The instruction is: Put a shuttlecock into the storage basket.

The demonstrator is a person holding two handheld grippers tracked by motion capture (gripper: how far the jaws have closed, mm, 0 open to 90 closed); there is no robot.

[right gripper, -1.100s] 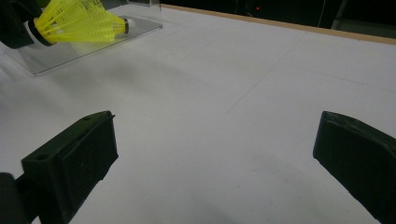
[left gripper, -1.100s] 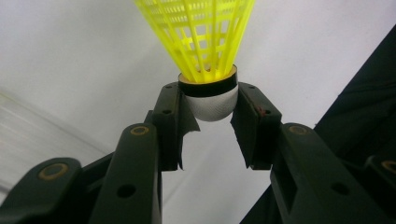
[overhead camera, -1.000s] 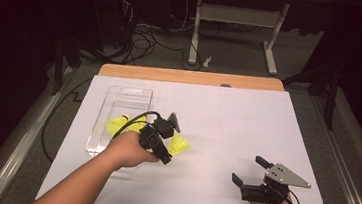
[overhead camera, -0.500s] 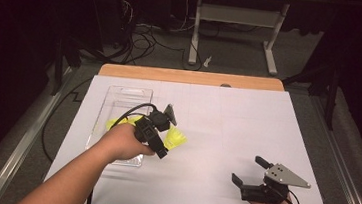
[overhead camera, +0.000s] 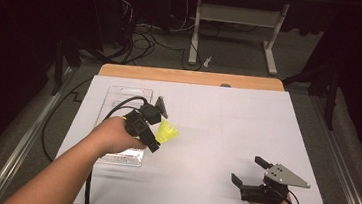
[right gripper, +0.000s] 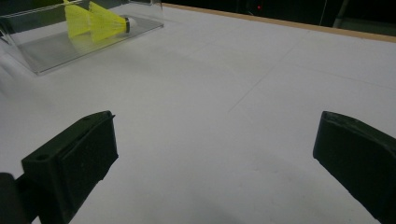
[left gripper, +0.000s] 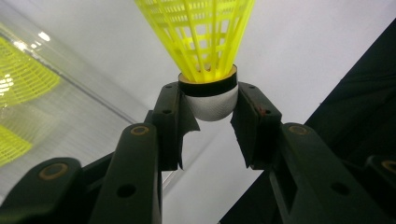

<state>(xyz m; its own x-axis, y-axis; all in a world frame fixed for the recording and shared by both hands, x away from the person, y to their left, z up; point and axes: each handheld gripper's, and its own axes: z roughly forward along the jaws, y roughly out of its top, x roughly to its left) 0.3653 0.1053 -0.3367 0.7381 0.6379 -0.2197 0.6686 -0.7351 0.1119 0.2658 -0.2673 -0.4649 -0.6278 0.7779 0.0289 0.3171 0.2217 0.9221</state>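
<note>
My left gripper (overhead camera: 157, 132) is shut on a yellow plastic shuttlecock (overhead camera: 168, 132), held in the air just right of a clear plastic tray (overhead camera: 119, 93). In the left gripper view the two black pads clamp the shuttlecock's white cork head (left gripper: 212, 103), and the yellow mesh skirt (left gripper: 201, 32) points away from the jaws. More yellow shuttlecocks (left gripper: 23, 79) lie in the tray (left gripper: 70, 130) below. My right gripper (overhead camera: 248, 169) rests open near the table's front right, with nothing between its jaws (right gripper: 215, 154).
White paper (overhead camera: 216, 130) covers the table. The right gripper view shows the tray (right gripper: 56, 51) far off with a yellow shuttlecock (right gripper: 95, 23) in it. A wooden edge (overhead camera: 191, 77) runs along the back, with cables and a desk frame on the floor beyond.
My left hand has lifted the shuttlecock up off the paper beside the tray. The right gripper has stayed where it was.
</note>
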